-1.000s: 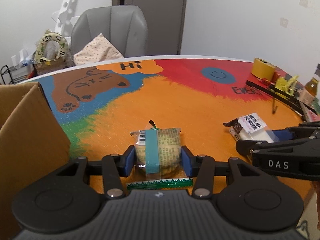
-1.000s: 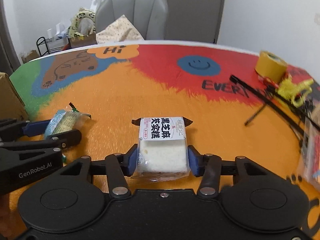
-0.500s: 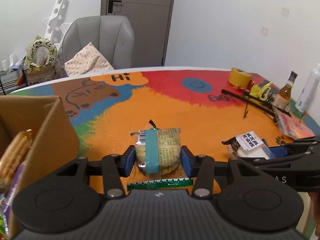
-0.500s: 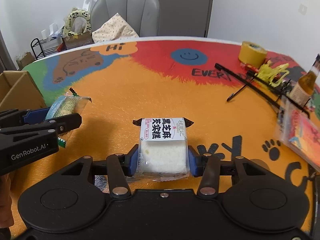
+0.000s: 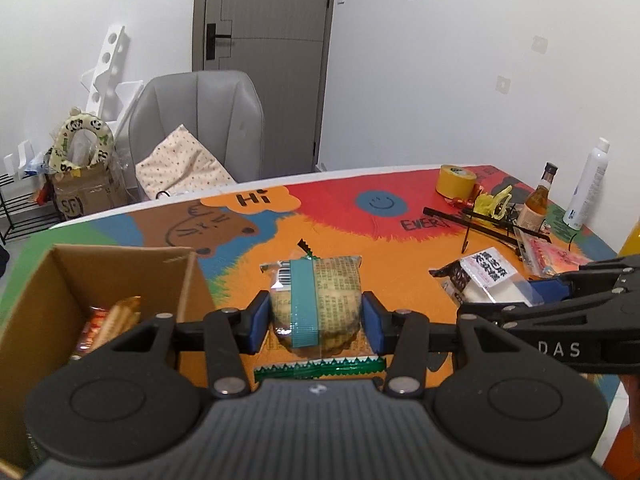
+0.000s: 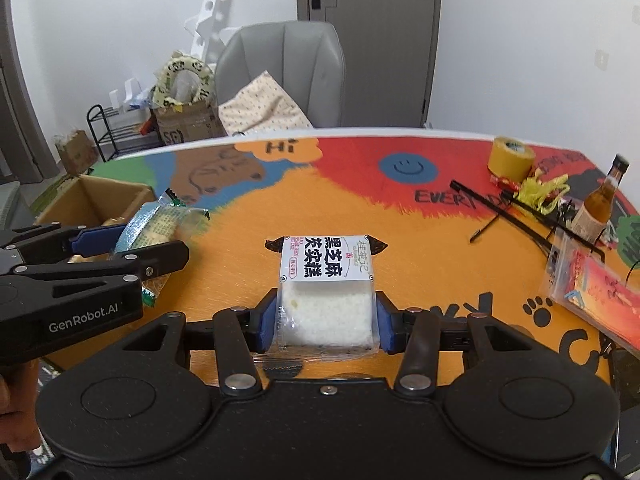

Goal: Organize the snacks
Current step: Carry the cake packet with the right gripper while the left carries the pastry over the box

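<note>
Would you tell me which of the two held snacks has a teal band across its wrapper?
The biscuit packet in the left tongs; the white cake in the right tongs carries a white label instead.

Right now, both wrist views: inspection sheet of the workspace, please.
Surface: painted table, orange, red, blue, green.
Job's things: green-banded snack pack; white rice cake pack; open cardboard box at left with snacks inside.
Clutter: yellow tape roll, brown bottle, white spray bottle, black sticks, red packet.
Grippers: left gripper shut on snack pack; right gripper shut on rice cake pack; both lifted.
Cables: nothing seen.
Surroundings: grey chair, door.
</note>
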Available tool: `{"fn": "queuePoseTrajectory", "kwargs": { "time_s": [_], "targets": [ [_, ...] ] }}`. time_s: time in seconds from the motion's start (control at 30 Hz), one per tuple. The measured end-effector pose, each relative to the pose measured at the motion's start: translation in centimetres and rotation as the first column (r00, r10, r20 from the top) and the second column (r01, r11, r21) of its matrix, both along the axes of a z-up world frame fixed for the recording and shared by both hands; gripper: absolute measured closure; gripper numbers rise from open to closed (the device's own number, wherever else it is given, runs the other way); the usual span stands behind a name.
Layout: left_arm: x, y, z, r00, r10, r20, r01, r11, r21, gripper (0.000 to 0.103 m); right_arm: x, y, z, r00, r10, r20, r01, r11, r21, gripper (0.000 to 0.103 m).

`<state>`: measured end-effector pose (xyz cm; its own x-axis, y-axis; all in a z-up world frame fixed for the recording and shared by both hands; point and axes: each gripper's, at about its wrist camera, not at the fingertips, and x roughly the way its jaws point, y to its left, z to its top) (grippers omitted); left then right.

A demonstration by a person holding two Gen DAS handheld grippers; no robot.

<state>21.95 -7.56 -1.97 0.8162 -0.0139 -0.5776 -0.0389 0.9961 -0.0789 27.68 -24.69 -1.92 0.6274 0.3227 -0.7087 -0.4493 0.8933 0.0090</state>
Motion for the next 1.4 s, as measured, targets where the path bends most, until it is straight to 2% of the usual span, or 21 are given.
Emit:
{"fn": "queuePoseTrajectory", "kwargs": {
  "time_s": [0.33,0.7,1.2,1.4],
  "targets": [
    [-3.3,1.7,3.2,0.998,-0.004,0.058,0.002,1.0,0.022,0.056,-2.4,2.0,2.7,0.997,0.051,0.056,-0.053,0.998,0.036,0.057],
    [-5.8,6.0,5.1,0.995,0.031,0.095,-0.034,0.999,0.033,0.056,-3.5,5.2,3.8,0.992,0.092,0.083,-0.097,0.994,0.054,0.057],
    [-5.3,13.9,4.6,0.99,0.124,0.071,-0.126,0.991,0.032,0.056,-2.1,11.5,3.7,0.983,0.173,0.058,-0.178,0.979,0.096,0.057],
    [-4.9,15.8,4.0,0.99,0.127,0.059,-0.129,0.991,0.025,0.056,-1.3,13.6,3.3,0.982,0.185,0.033,-0.187,0.977,0.106,0.057]
  ]
}}
